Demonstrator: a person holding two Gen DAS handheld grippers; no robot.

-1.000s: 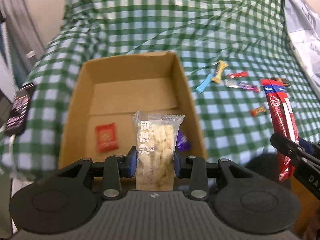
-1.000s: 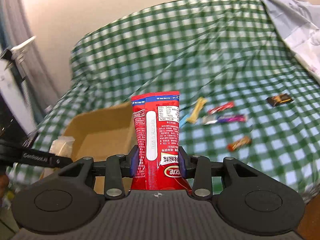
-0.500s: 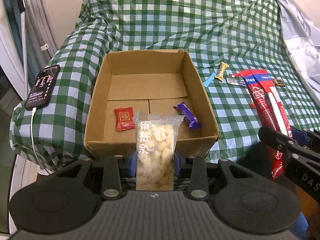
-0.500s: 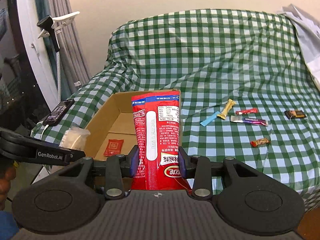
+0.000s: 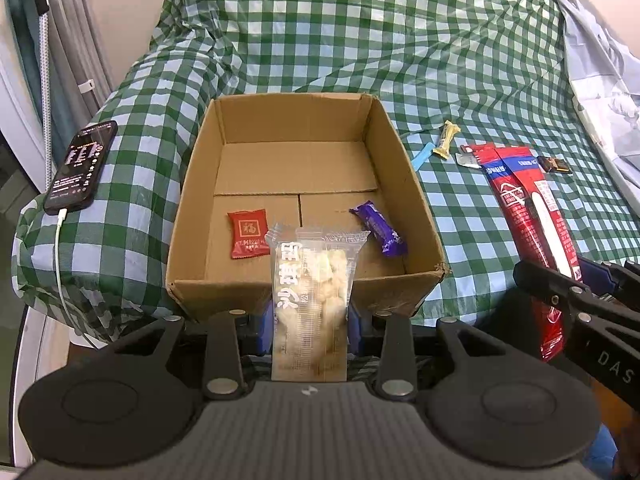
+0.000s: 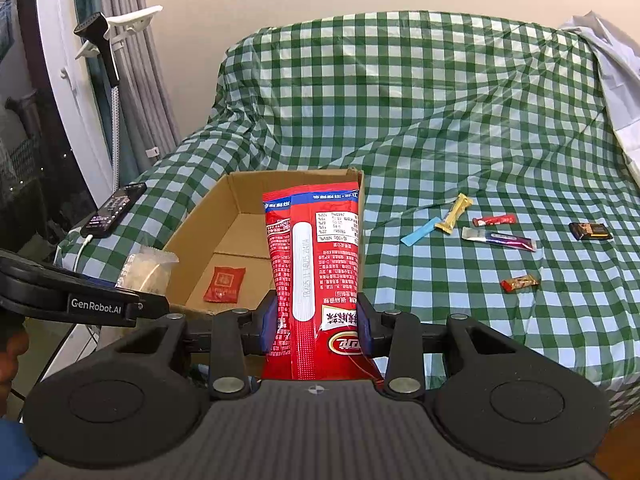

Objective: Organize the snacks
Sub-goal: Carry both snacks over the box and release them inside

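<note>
My left gripper (image 5: 310, 326) is shut on a clear packet of pale nougat (image 5: 314, 300), held upright just before the near wall of an open cardboard box (image 5: 280, 292). The box holds a red sachet (image 5: 248, 233) and a purple candy (image 5: 378, 229). My right gripper (image 6: 316, 330) is shut on a tall red snack bag (image 6: 316, 264), held upright to the right of the box (image 6: 236, 204). The red bag also shows in the left wrist view (image 5: 528, 216). Several small snacks lie on the checked cloth, among them a yellow bar (image 6: 454, 212) and a dark one (image 6: 591, 231).
A green checked cloth (image 6: 440, 120) covers the sofa. A phone (image 5: 82, 166) on a charging cable lies on the left armrest. A white sheet (image 5: 600, 80) lies at the far right. A curtain and a lamp stand (image 6: 108, 52) are at the left.
Both grippers have pulled back from the box and sofa with their packets still held. The box now lies farther off and fully in view.
</note>
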